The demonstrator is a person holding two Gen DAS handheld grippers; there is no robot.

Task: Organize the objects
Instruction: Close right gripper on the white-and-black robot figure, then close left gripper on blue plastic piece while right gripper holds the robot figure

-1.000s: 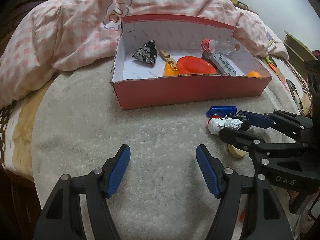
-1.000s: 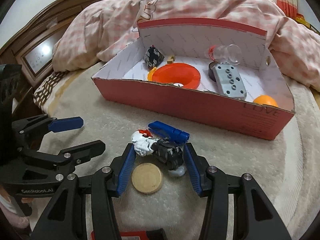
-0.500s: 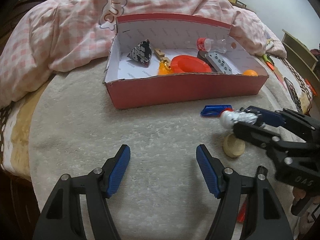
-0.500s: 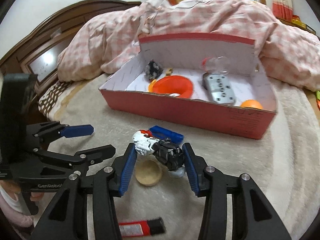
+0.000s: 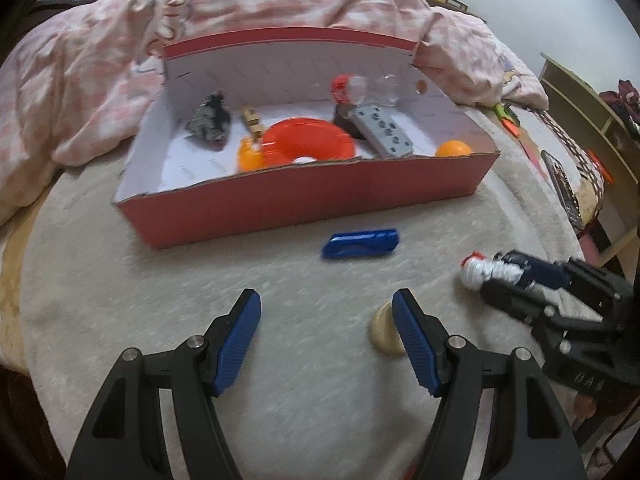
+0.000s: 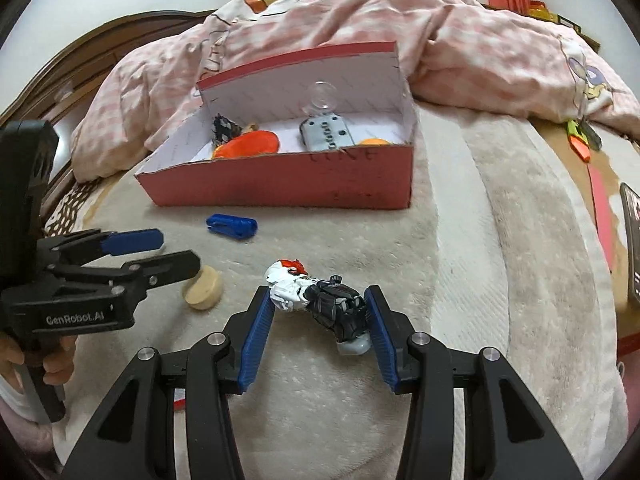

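Bare beige blanket [image 6: 500, 280] spreads right of the right gripper [image 6: 318, 316], which clamps a black-and-white toy figure [image 6: 316, 300] crosswise at lower centre, its red-topped head pointing upper left. The left gripper [image 5: 326, 320] gapes empty.

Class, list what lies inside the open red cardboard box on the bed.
Inside the red cardboard box: a black-and-white patterned lump, an orange plastic dish, a grey studded block, an orange ball, a clear red-capped bottle. The front wall hides their bases.
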